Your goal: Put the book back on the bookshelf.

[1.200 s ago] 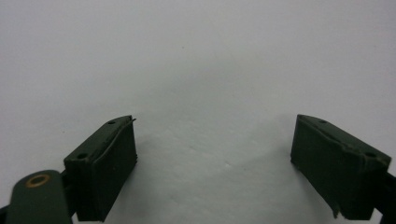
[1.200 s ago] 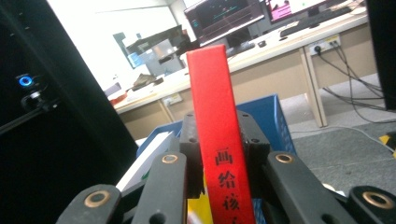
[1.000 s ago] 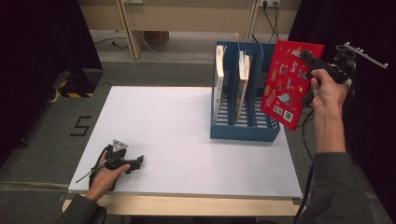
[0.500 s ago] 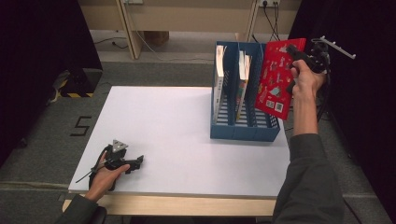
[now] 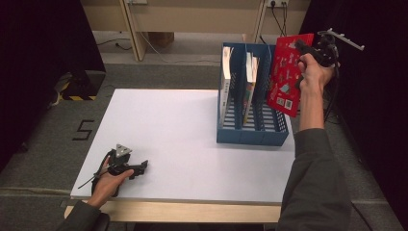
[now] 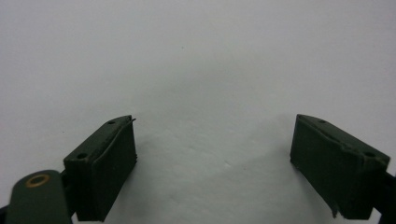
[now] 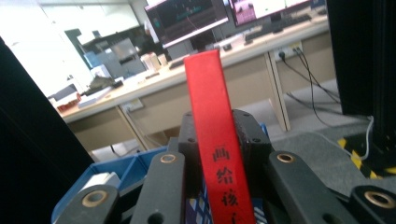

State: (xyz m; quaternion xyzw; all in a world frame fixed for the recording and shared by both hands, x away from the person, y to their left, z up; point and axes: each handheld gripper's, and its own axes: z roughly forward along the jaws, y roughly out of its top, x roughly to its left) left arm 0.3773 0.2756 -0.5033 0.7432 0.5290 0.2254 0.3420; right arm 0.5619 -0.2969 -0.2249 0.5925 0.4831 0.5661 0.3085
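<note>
You've carried the red book [image 5: 287, 72], clenched in your right gripper's [image 5: 302, 48] jaws, over the blue rack [image 5: 250, 132] for slotting; left gripper [image 5: 139, 168] rests released.

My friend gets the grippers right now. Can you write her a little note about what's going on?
Right gripper: shut on the red book, held in the air over the right end of the blue rack, tilted.
Left gripper: open, nothing between its jaws, resting on the white table near the front left corner.
Done: two books stand in the rack's left and middle slots.
Left: the right slot looks free; probably lower the red book into it and let go.
</note>
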